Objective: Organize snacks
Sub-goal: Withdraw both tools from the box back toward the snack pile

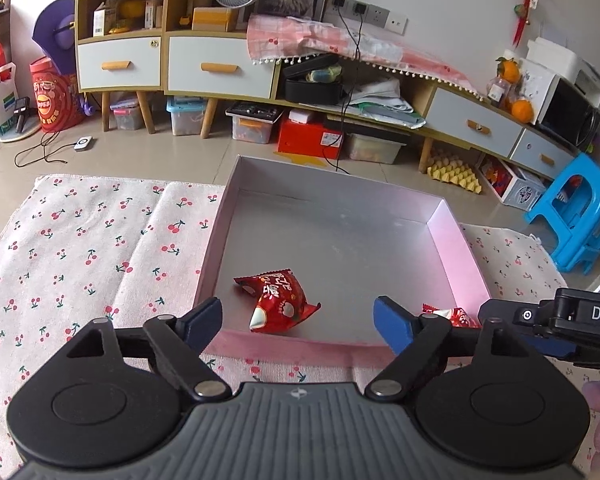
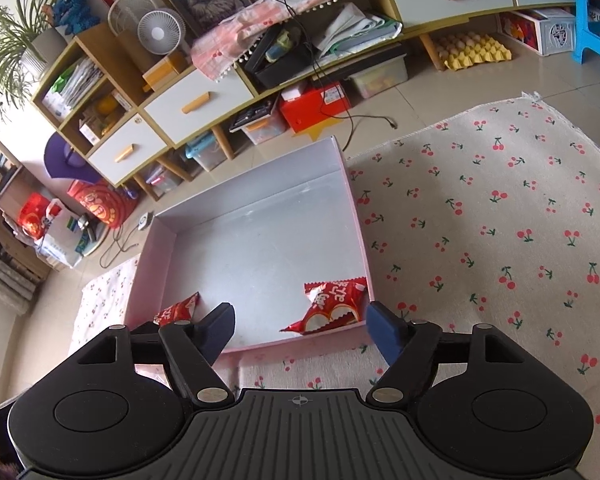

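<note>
Two red snack packets are lying inside the shallow pink-walled box (image 1: 456, 248), which is sitting on the cherry-print cloth (image 1: 80, 248). The left packet (image 1: 278, 300) is resting near the box's front wall, toward its left corner, and the right packet (image 2: 334, 306) is leaning in the front right corner. The left gripper (image 1: 298, 320) is hovering over the front edge with its jaws standing wide and nothing between the pads, its packet lying loose on the floor of the box just beyond them. The right gripper (image 2: 300, 326) is doing the same, jaws wide and empty. These packets are looking light, puffy and crinkly, with a glossy film that will probably be slipping under the pads; pinching across a flat crimped end or the flatter middle seems safer than squeezing the air-filled bulge. The left wrist view is showing its own packet whole but only a sliver of the other one behind its right finger, along with part of the right gripper's body. The right wrist view is showing the corner packet clearly and only half of the other, plus the open stretch of cloth to the right of the box.
</note>
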A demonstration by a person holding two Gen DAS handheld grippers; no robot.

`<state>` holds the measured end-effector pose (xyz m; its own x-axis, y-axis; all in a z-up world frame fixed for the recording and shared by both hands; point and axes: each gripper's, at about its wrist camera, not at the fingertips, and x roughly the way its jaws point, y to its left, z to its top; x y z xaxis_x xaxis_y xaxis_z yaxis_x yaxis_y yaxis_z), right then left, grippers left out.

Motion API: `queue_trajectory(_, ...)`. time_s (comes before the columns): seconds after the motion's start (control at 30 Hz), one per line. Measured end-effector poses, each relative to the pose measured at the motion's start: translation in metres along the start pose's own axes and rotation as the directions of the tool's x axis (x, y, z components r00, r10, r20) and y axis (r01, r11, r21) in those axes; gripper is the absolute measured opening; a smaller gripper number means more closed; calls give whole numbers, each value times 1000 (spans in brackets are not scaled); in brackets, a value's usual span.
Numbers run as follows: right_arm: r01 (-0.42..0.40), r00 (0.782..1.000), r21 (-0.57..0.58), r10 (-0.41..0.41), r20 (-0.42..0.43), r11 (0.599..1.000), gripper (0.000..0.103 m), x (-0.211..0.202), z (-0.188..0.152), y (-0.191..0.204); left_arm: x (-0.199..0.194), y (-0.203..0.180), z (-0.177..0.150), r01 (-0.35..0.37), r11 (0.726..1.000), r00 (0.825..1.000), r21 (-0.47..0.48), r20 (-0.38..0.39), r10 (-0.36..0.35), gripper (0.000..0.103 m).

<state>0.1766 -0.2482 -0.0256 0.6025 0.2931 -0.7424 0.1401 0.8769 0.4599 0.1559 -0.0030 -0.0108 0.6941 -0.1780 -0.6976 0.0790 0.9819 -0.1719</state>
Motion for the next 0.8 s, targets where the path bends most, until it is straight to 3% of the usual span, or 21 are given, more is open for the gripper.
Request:
queue_trajectory(0.33,28,999,16,-28,-38,999,82,-22,-6,-8,-17,1,-10,30,999,998,20,-55,-29,96)
queue_trajectory(0.8,47,995,-74,-53,-81,996,85,-51,-30,-6,-44,13,-28,42,998,996,39,-83,-39,99)
